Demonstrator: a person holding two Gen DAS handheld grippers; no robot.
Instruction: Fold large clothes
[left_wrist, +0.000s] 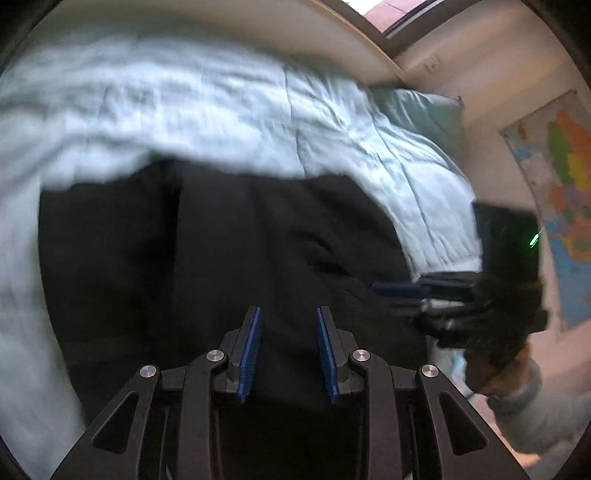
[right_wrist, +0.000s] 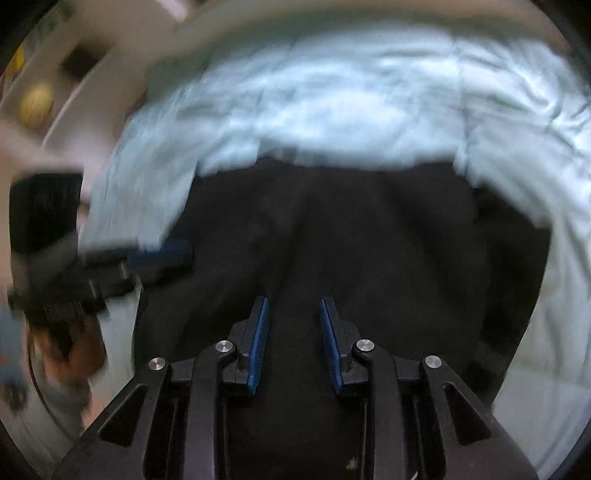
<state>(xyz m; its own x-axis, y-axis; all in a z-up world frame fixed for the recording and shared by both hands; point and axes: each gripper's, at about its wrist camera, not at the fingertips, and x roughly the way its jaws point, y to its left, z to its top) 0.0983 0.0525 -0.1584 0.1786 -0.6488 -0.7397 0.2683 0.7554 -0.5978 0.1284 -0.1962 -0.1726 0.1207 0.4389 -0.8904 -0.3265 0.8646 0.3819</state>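
Left tool (left_wrist: 288, 350): blue pads apart, nothing between them, released, hovering over the near part of the black garment (left_wrist: 229, 240). Right tool (right_wrist: 293, 343): same, pads spread, released, no cloth pinched, dark fabric directly under it. Each tool also shows in the other's view: the right one at the garment's right edge in the left wrist view, the left one at its left edge in the right wrist view. Both are motion-blurred, so I cannot tell from there whether they touch the cloth.

The black garment lies on the bed, on top of a pale blue quilted comforter (left_wrist: 184, 103), near the bed's front edge. It looks roughly rectangular and fairly flat, with a vertical seam or fold line on the left part and one crease near the middle right. What kind of garment it is stays unclear: too dark and too blurred.

Progress, as a judgement: the piece seems spread out or maybe partly folded already; no layer count is readable. With both tools released at its two near sides, a next fold likely calls for pinching the near edge or corners. Final compact fold not yet done.

Further out: a green pillow (left_wrist: 424, 110) at the head of the bed, a colourful wall map (left_wrist: 565, 177) on the right wall.
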